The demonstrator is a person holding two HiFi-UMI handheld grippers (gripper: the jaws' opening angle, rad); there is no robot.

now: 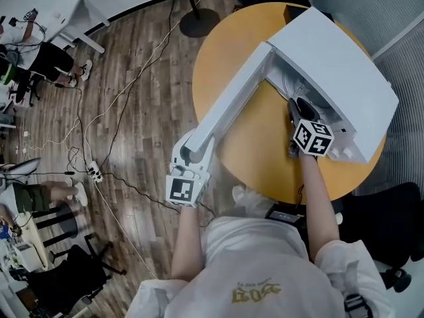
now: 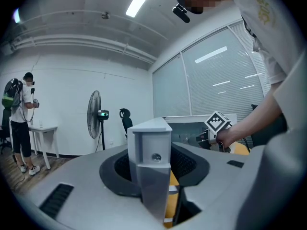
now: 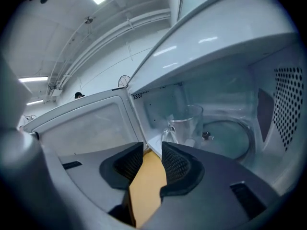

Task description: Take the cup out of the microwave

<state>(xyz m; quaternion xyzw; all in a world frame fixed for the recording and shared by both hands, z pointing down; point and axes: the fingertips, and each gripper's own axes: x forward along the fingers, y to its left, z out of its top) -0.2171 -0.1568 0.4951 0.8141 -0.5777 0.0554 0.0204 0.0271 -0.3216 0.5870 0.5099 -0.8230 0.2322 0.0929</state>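
A white microwave (image 1: 338, 65) stands on a round orange table (image 1: 258, 151) with its door (image 1: 232, 105) swung wide open. My left gripper (image 1: 192, 152) is shut on the door's free edge (image 2: 153, 166), and the white slab fills the space between its pads. A clear glass cup (image 3: 186, 124) with a handle stands inside the cavity, near the front, beside the glass turntable (image 3: 230, 138). My right gripper (image 3: 152, 157) hovers at the microwave's mouth (image 1: 297, 108), pointing at the cup. Its jaws stand apart with only the orange table showing between them, short of the cup.
Cables and a power strip (image 1: 95, 172) trail over the wooden floor on the left. A fan base (image 1: 199, 22) stands behind the table. A black chair (image 1: 391, 211) sits at the right, and people stand by desks (image 1: 26, 45) at the far left.
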